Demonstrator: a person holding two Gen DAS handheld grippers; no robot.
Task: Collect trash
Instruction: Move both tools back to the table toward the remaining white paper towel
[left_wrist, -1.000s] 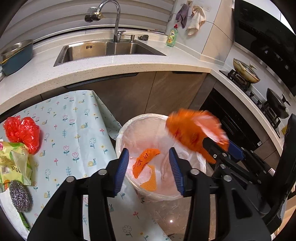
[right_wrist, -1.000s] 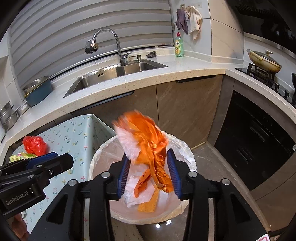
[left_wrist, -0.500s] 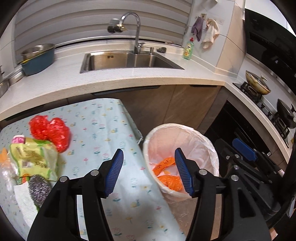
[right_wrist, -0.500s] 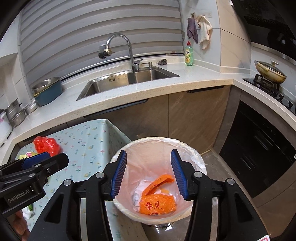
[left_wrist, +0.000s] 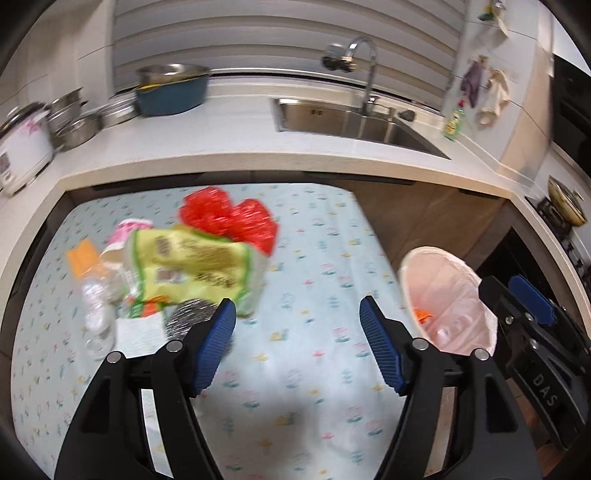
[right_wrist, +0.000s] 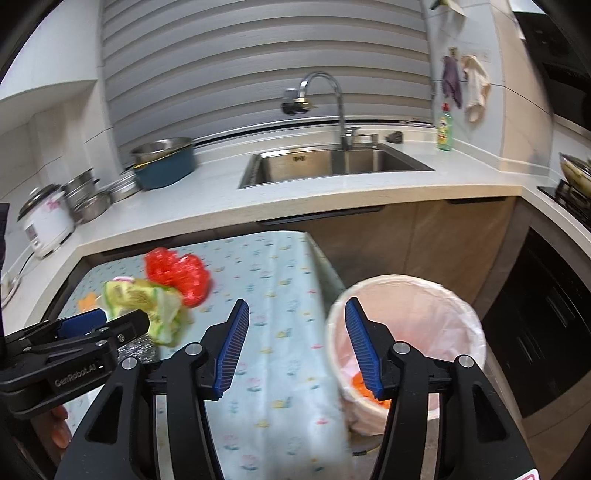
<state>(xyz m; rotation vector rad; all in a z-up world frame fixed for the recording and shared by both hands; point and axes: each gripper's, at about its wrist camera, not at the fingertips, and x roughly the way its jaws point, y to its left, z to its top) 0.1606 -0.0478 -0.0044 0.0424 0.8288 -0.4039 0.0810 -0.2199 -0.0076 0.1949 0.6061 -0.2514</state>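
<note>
On the flowered tablecloth (left_wrist: 314, 266) lies a trash pile: a red plastic bag (left_wrist: 229, 218), a yellow-green snack packet (left_wrist: 192, 266), a steel scourer (left_wrist: 188, 317), a clear bottle (left_wrist: 96, 314) and a white napkin (left_wrist: 136, 332). My left gripper (left_wrist: 295, 314) hovers just right of the pile, its jaws opening with nothing between them. My right gripper (right_wrist: 295, 306) hangs over the table's right edge, also opening and empty. The lined bin (right_wrist: 406, 317) stands on the floor beside the table, with orange trash (right_wrist: 360, 382) inside. The red bag (right_wrist: 177, 273) and packet (right_wrist: 140, 299) also show in the right wrist view.
A white countertop (right_wrist: 221, 206) wraps behind the table, carrying a sink (right_wrist: 332, 166), a blue basin (right_wrist: 166, 166), steel pots (right_wrist: 88, 195) and a rice cooker (right_wrist: 44, 221). Dark oven fronts (right_wrist: 546, 332) and a stove with a pan (left_wrist: 565, 203) are on the right. A hand (right_wrist: 59, 424) holds the left gripper.
The orange bag left my right gripper and dropped into the bin. Both grippers then swung left from over the bin toward the table, and both pairs of jaws widened.
</note>
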